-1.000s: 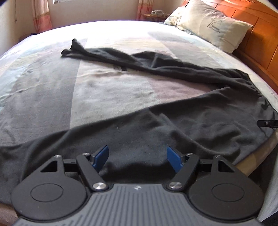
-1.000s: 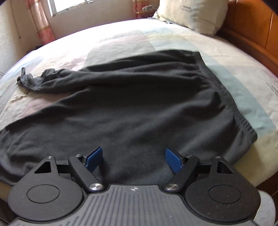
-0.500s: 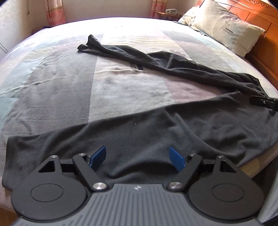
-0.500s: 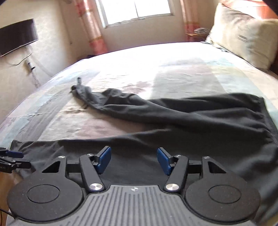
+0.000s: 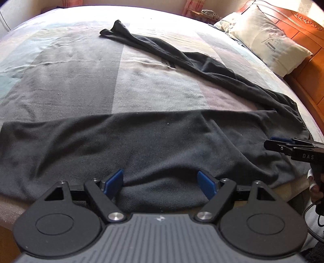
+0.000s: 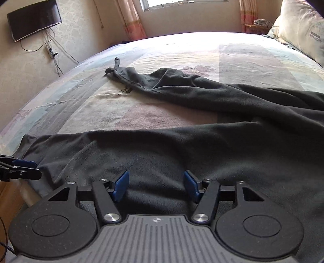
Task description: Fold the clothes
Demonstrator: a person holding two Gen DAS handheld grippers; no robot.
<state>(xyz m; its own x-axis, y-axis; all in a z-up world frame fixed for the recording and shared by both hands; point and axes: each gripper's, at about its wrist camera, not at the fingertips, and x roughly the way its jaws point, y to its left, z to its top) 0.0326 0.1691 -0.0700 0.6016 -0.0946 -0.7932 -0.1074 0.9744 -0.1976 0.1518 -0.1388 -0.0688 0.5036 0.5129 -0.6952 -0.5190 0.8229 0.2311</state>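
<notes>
Dark grey trousers (image 5: 154, 141) lie spread on the bed, one leg along the near edge, the other leg (image 5: 182, 58) running diagonally to the far side. My left gripper (image 5: 161, 182) is open just above the near leg, with cloth lying between its blue pads but not pinched. From the right wrist view the same trousers (image 6: 182, 145) fill the foreground, and my right gripper (image 6: 156, 185) hovers open over the near fabric. Each gripper shows in the other's view: the right one (image 5: 283, 144) at the right edge, the left one (image 6: 22, 169) at the left edge.
A striped, pastel bedsheet (image 5: 81, 81) covers the bed. A pillow (image 5: 269, 44) leans on the wooden headboard (image 5: 307, 38) at the right. A wall television (image 6: 34, 19) with hanging cables and a curtained window (image 6: 182, 4) sit beyond the bed. A person's hand (image 5: 312, 182) holds the right gripper.
Both cameras have swung left along the bed edge. The trousers now lie flatter along the near edge. The right gripper's jaws have narrowed a little but remain open.
</notes>
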